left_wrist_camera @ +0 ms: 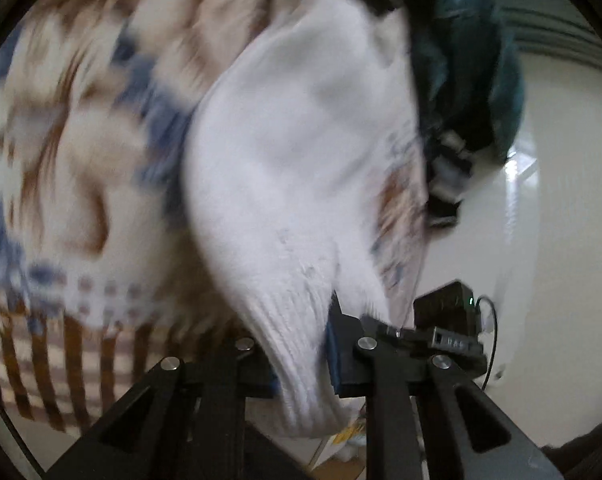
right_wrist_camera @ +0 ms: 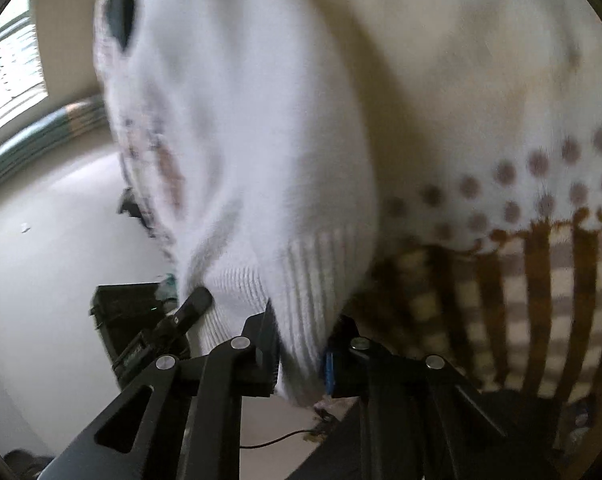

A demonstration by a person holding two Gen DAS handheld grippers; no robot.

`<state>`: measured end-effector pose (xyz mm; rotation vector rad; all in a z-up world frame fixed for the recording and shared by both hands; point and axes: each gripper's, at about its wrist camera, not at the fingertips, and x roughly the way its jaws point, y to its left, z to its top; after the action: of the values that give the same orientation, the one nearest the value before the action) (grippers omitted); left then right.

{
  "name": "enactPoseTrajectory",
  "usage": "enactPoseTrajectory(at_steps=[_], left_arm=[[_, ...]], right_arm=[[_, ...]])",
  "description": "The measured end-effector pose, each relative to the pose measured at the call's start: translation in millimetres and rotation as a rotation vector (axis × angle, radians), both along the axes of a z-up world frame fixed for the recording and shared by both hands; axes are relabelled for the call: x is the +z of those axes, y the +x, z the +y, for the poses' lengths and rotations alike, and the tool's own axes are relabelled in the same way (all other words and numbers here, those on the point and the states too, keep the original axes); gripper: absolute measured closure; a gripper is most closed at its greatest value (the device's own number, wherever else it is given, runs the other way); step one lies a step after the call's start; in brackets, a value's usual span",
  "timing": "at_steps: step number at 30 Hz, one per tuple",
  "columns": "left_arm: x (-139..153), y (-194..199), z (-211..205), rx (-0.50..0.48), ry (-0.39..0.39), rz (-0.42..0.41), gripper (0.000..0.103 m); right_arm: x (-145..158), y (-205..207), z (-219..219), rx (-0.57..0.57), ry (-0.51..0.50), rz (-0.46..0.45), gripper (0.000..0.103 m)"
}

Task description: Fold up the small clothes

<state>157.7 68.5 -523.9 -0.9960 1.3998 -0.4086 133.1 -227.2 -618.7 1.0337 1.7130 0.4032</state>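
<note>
- Soft daylight enters from a window [right_wrist_camera: 9, 60] at the right view's left edge.
- The sweater [left_wrist_camera: 293, 152] is smeared by motion blur in both views.
- Fisheye bending and dark corners frame each view.

A soft, fuzzy knit is seen in the white sweater [left_wrist_camera: 301, 160], ribbed at the cuff [right_wrist_camera: 301, 300] clamped in the right claw [right_wrist_camera: 301, 360]. The left claw [left_wrist_camera: 305, 360] is made of matt black plastic, fitted with shiny metal pins [left_wrist_camera: 367, 343] and a blue pad [left_wrist_camera: 333, 352]. A smooth, glossy off-white finish is shown by the tabletop [left_wrist_camera: 561, 200].
</note>
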Motion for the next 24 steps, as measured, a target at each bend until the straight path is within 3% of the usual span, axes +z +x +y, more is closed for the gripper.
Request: enactPoseTrajectory(at_steps=[5, 10, 12, 14, 16, 17, 18, 21, 23, 24], left_arm=[[38, 94, 16, 0.073, -0.084, -0.097, 0.089], [36, 228, 29, 0.109, -0.098, -0.164, 0.086], [26, 282, 36, 0.151, -0.112, -0.153, 0.075], [21, 316, 52, 0.187, -0.111, -0.167, 0.035], [21, 333, 75, 0.252, -0.143, -0.191, 0.034], [23, 337, 83, 0.266, -0.128, -0.198, 0.034], [26, 337, 88, 0.268, -0.105, -0.214, 0.034], [34, 328, 87, 0.185, 0.088, -0.254, 0.034], [25, 322, 73, 0.07, 0.23, -0.25, 0.034], [15, 321, 61, 0.002, 0.296, -0.237, 0.034]], right_arm=[[67, 68, -2, -0.03, 0.025, -0.143, 0.086], [110, 200, 2, -0.072, -0.014, -0.322, 0.086], [114, 254, 7, -0.107, -0.046, -0.358, 0.086], [105, 309, 12, -0.135, -0.063, -0.376, 0.085], [87, 358, 7, -0.182, -0.074, -0.35, 0.072], [83, 376, 6, -0.197, -0.068, -0.34, 0.051], [81, 389, 2, -0.223, -0.051, -0.344, 0.037], [95, 398, -21, -0.281, -0.019, -0.373, 0.031], [105, 391, -30, -0.261, -0.106, -0.394, 0.031], [106, 385, -31, -0.214, -0.2, -0.403, 0.031]])
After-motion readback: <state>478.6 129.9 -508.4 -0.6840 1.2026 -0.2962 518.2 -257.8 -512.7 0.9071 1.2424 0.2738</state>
